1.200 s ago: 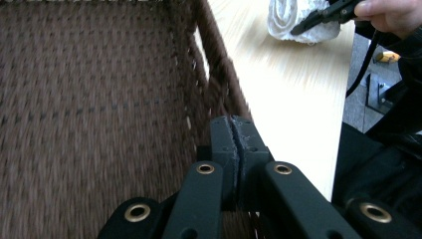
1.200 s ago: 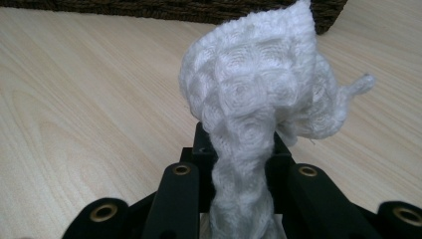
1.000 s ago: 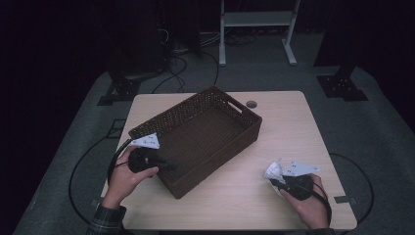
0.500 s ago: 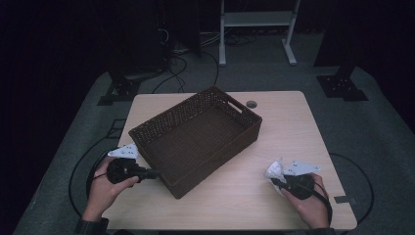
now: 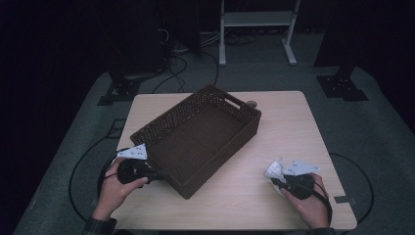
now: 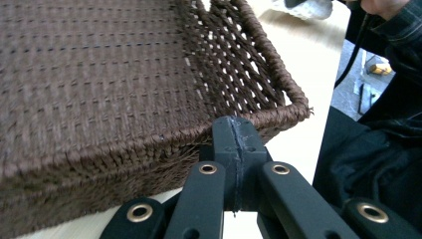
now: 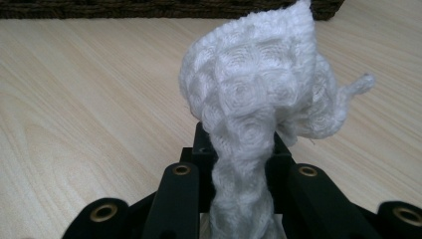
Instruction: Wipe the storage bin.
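One white knitted cloth (image 7: 259, 94) pinched in my right gripper (image 5: 283, 179), low over the pale wooden table (image 5: 293, 127) toward its five o'clock corner.

Cloth bunches up between the clamped jaws, just clear of the wood. At ten o'clock from it, well apart, sits the dark brown woven rectangular basket (image 5: 195, 142), set askew mid-table. My left gripper (image 5: 159, 175) has its jaws pressed together on nothing, tips right at the basket's seven o'clock wall.
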Available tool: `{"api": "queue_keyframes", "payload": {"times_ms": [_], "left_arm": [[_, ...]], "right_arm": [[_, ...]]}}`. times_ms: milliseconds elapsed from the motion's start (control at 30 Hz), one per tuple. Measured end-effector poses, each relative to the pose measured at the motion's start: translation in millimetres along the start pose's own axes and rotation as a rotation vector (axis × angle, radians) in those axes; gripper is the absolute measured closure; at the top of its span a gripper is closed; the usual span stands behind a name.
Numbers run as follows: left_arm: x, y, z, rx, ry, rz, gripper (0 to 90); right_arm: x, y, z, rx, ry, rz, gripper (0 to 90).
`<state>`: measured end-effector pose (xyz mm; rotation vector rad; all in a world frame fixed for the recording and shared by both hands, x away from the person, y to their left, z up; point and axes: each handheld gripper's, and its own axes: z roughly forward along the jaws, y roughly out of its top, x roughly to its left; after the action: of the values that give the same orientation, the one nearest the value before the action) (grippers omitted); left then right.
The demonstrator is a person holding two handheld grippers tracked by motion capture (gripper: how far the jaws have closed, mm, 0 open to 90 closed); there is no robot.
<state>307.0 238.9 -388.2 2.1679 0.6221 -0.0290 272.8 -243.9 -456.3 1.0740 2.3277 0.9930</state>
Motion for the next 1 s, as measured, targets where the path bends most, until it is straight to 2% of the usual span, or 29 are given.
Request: {"api": "queue_keyframes", "payload": {"times_ms": [267, 733, 1000], "left_arm": [[-8.8, 13.6, 25.9, -0.021, -0.051, 0.006, 90.0], [-20.7, 47.9, 64.6, 0.000, -0.074, 0.086, 90.0], [-22.9, 66.2, 87.3, 0.002, -0.089, 0.106, 90.0]], "right_arm": [[-0.4, -0.3, 0.8, 0.006, -0.006, -0.003, 74.2], [-5.0, -1.2, -1.2, 0.000, -0.017, 0.002, 74.2], [-6.1, -1.6, -1.5, -0.002, -0.016, 0.008, 74.2]]}}
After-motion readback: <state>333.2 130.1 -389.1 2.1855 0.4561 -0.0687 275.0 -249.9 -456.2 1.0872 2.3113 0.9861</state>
